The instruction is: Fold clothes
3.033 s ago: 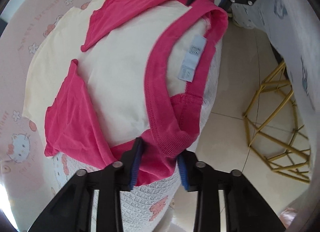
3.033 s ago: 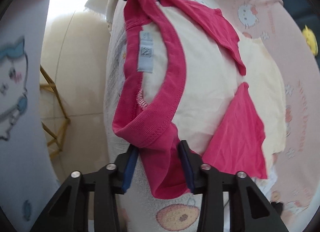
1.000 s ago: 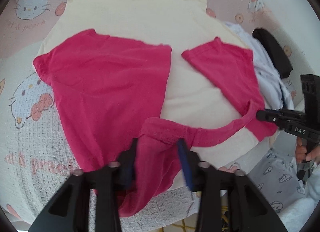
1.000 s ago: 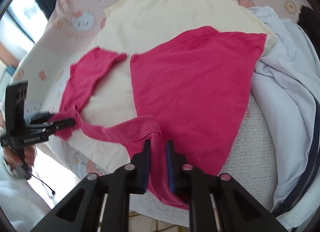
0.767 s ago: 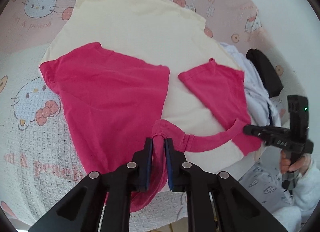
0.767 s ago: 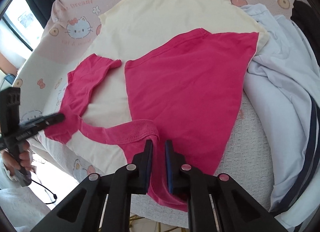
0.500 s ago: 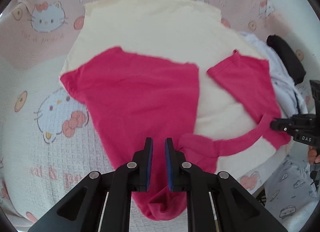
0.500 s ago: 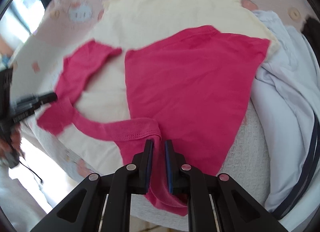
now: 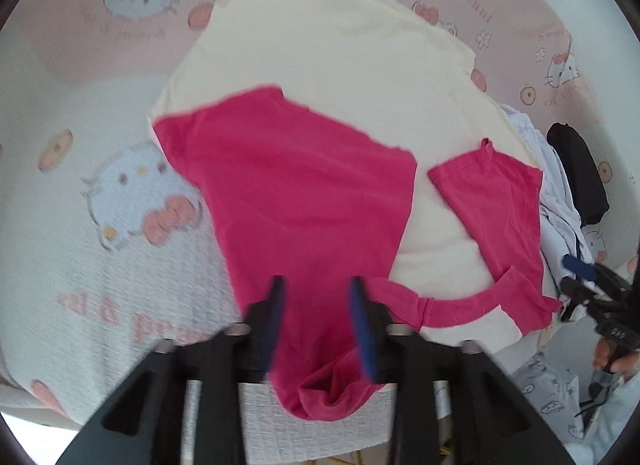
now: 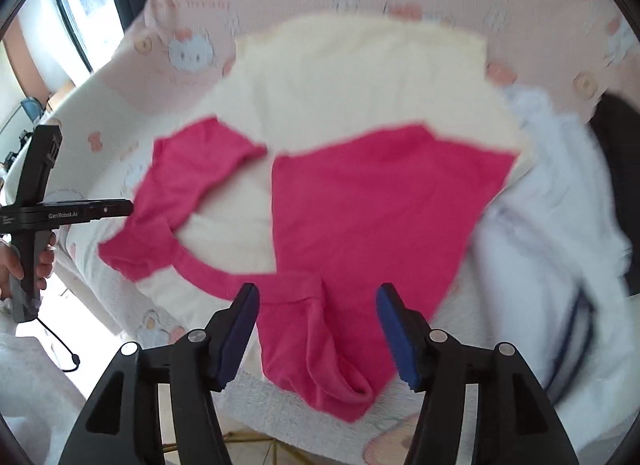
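Now the pink-and-cream T-shirt [image 9: 304, 193] is left lying flat beyond both just-opened grippers, left gripper [image 9: 318, 325] and right gripper [image 10: 318, 329], jaws wide and empty, its collar edge nearest.

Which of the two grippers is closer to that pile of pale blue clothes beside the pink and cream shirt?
Right. The right gripper hovers open over the shirt's collar corner beside the pale blue clothes; the left gripper hovers open over the opposite collar corner, farther away.
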A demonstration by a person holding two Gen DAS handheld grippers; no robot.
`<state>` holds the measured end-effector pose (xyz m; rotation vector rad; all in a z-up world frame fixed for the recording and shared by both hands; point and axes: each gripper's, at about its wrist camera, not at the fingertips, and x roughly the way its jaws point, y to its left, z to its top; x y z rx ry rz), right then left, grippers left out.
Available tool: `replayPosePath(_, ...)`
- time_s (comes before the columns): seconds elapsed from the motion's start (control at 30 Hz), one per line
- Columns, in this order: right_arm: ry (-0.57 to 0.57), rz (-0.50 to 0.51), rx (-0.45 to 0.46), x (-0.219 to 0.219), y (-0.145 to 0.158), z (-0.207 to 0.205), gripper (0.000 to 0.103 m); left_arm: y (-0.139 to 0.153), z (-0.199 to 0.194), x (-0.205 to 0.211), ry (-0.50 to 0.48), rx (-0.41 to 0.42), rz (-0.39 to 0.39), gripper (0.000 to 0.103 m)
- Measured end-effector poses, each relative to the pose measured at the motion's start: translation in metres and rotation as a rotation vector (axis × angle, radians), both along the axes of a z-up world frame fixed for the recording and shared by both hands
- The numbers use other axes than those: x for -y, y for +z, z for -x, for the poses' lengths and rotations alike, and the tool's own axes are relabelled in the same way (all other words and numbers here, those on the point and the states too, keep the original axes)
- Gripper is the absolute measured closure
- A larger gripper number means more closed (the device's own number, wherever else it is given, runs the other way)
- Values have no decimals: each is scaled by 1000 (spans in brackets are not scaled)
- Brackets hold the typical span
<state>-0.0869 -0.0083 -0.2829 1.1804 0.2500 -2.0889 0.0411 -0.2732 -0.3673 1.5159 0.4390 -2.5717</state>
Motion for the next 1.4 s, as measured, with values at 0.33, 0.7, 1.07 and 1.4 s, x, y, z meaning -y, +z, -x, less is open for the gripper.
replayPosePath(0.33,-4,-81,-99,-39,28,-30,36,17,-17,-15,-66,-13,106,36)
replayPosePath(0.7,-51,-2,26,-57,-5,-46,36,-1,-40,-10,-24,23,20,36)
replayPosePath(1.07,-118,66,126,-51,-36,-23,49,-24,-52,-16,-14,43,-54,37)
replayPosePath(1.4,-76,80,152,-43,-45,-20,77,-30,-43,-31,-88,22,-23,95)
